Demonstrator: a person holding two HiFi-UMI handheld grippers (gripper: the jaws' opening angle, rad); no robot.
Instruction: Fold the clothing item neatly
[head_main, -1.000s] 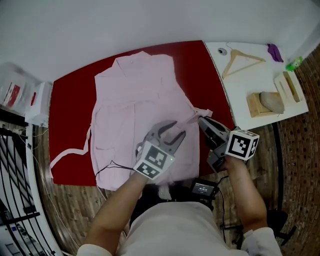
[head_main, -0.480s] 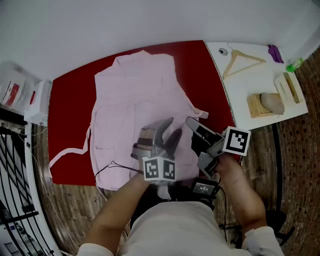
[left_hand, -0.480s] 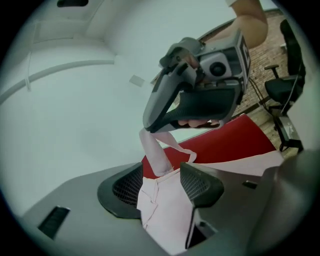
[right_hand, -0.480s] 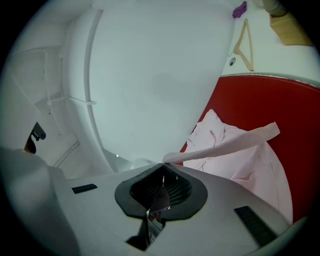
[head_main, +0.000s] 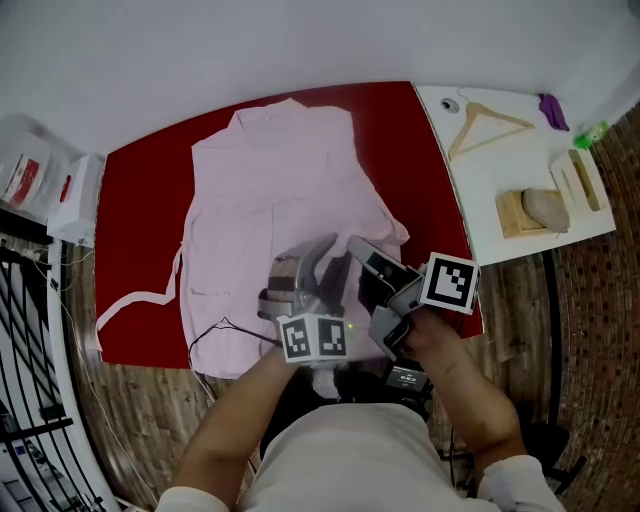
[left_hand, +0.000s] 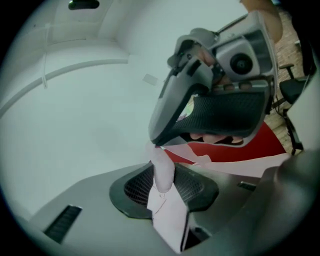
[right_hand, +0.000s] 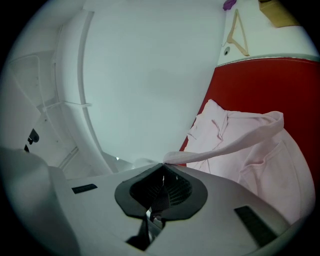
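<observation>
A pale pink sleeveless garment (head_main: 270, 190) lies spread on the red table (head_main: 140, 220). My right gripper (head_main: 358, 245) is shut on the garment's thin pink strap (right_hand: 225, 145), which runs taut from its tips (right_hand: 162, 167) back to the cloth (right_hand: 260, 165). The left gripper (head_main: 325, 255) sits right beside it over the garment's lower right part. Its jaws have just been closing, and the strap's end (left_hand: 162, 170) is pinched between them. In the left gripper view the right gripper (left_hand: 215, 100) hangs just above the left jaws.
A second strap (head_main: 135, 305) and a thin black cord (head_main: 225, 330) trail off the garment's left side. A white side table (head_main: 480, 190) at the right bears a wooden hanger (head_main: 480, 125) and a wooden block (head_main: 540, 208). White boxes (head_main: 50, 190) stand at the left.
My right gripper has carried the strap leftward, next to the left gripper. The left gripper has rolled, and its jaws stand narrower than half a second ago.
</observation>
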